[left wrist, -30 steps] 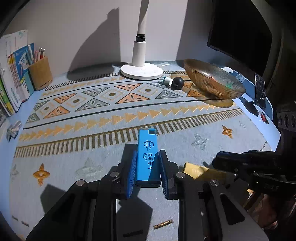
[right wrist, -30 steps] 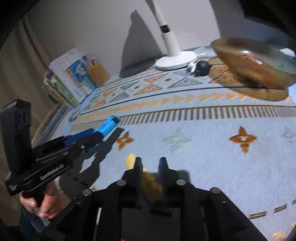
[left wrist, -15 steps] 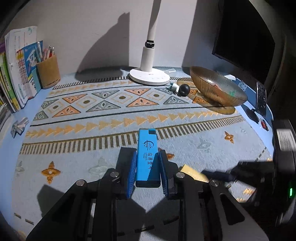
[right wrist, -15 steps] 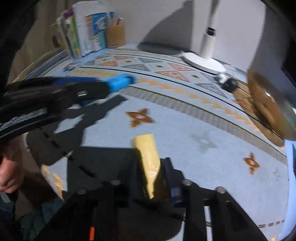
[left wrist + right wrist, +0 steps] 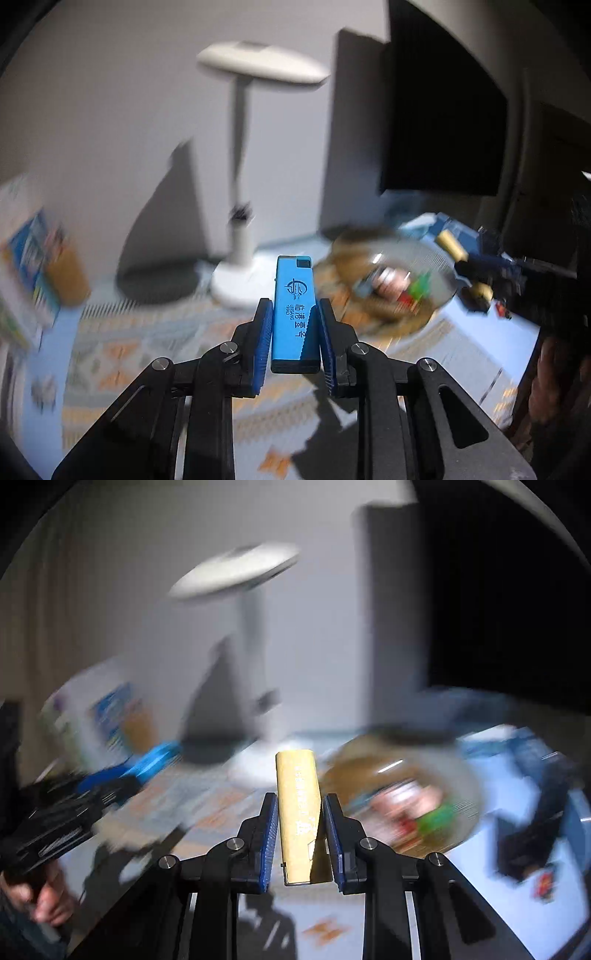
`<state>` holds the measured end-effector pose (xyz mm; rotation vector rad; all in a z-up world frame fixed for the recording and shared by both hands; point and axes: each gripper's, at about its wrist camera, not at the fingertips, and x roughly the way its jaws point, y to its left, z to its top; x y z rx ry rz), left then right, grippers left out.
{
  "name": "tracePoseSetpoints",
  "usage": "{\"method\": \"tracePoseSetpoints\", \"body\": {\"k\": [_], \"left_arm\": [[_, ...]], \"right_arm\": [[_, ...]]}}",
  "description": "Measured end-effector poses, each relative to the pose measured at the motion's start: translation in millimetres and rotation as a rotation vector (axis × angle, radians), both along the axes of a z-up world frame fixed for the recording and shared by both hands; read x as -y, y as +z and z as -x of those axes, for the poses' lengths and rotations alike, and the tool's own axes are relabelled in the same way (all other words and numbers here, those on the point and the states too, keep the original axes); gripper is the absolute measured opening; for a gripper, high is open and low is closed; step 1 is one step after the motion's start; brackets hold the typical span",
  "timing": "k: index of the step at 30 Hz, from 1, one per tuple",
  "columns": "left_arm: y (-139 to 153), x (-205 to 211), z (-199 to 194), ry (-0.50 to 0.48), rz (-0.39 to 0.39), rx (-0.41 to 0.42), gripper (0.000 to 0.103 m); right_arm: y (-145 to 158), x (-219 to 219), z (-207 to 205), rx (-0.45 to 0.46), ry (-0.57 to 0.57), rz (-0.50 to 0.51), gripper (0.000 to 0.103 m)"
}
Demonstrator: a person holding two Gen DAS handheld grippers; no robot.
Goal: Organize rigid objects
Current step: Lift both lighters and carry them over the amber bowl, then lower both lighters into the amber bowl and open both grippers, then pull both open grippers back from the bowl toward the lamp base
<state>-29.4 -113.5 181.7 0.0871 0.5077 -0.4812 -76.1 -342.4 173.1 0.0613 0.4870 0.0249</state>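
My left gripper (image 5: 293, 310) is shut on a blue lighter (image 5: 294, 314) that stands up between its blue pads, lifted above the patterned mat (image 5: 147, 354). In the right wrist view my right gripper (image 5: 298, 803) is shut on a gold lighter (image 5: 297, 805), also raised off the mat. A glass bowl (image 5: 436, 258) with small colourful items lies ahead to the right. The same bowl (image 5: 454, 775) is blurred in the right wrist view. The right gripper (image 5: 469, 262) with the gold lighter (image 5: 450, 249) shows over the bowl's far rim in the left wrist view.
A white desk lamp (image 5: 240, 240) stands behind on the mat. Books and a brown pen holder (image 5: 68, 273) sit at the far left. A dark monitor (image 5: 443, 122) fills the right back. A hand (image 5: 48, 901) holds the left gripper (image 5: 92, 797) at the left.
Both grippers rose from the mat with their lighters and tilted up toward the bowl and lamp. The right one closed fully on the gold lighter and lifted it.
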Motion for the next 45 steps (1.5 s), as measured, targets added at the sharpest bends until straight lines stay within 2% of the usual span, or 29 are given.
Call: {"method": "tracePoseSetpoints", "body": {"k": [4, 8, 11, 14, 18, 25, 29, 30, 31, 32, 34, 36, 37, 38, 40, 45], "left_arm": [[32, 53, -31, -0.098, 0.031, 0.063, 0.021], [36, 102, -66, -0.161, 0.055, 0.062, 0.021], [16, 134, -103, -0.184, 0.052, 0.005, 0.021], [-24, 162, -138, -0.179, 0.013, -0.099, 0.021], [-71, 181, -166, -0.171, -0.023, -0.207, 0.021], [-109, 203, -174, -0.181, -0.081, -0.266, 0.021], [-114, 210, -177, -0.185, -0.104, -0.275, 0.021], [-114, 210, -177, -0.189, -0.105, -0.279, 0.022], [-113, 210, -177, -0.197, -0.102, -0.285, 0.027], [-112, 210, -178, -0.212, -0.092, -0.299, 0.040], [-104, 206, -177, -0.236, -0.053, -0.309, 0.043], [-89, 193, -169, -0.251, -0.026, -0.287, 0.052], [-79, 183, -162, -0.258, -0.013, -0.263, 0.067], [-70, 174, -156, -0.256, 0.001, -0.239, 0.078], [-51, 149, -140, -0.237, 0.036, -0.176, 0.079], [-4, 86, -101, -0.186, 0.073, -0.072, 0.079]], "right_arm": [[30, 69, -19, 0.042, -0.168, -0.048, 0.024], [32, 120, -46, 0.027, -0.287, -0.068, 0.024], [14, 140, -70, -0.028, -0.317, -0.092, 0.024], [-17, 157, -103, -0.125, -0.356, -0.112, 0.024], [-60, 175, -134, -0.246, -0.384, -0.130, 0.024], [-89, 180, -154, -0.322, -0.384, -0.107, 0.024], [-95, 181, -156, -0.344, -0.387, -0.105, 0.024], [-96, 183, -157, -0.350, -0.391, -0.111, 0.024], [-96, 185, -158, -0.353, -0.391, -0.118, 0.027], [-96, 188, -159, -0.362, -0.386, -0.137, 0.030], [-92, 190, -157, -0.367, -0.366, -0.175, 0.043], [-79, 190, -145, -0.333, -0.351, -0.203, 0.047], [-72, 188, -140, -0.315, -0.350, -0.201, 0.051], [-59, 185, -130, -0.284, -0.347, -0.194, 0.053], [-43, 179, -118, -0.246, -0.344, -0.184, 0.060], [-5, 155, -84, -0.178, -0.293, -0.188, 0.061]]}}
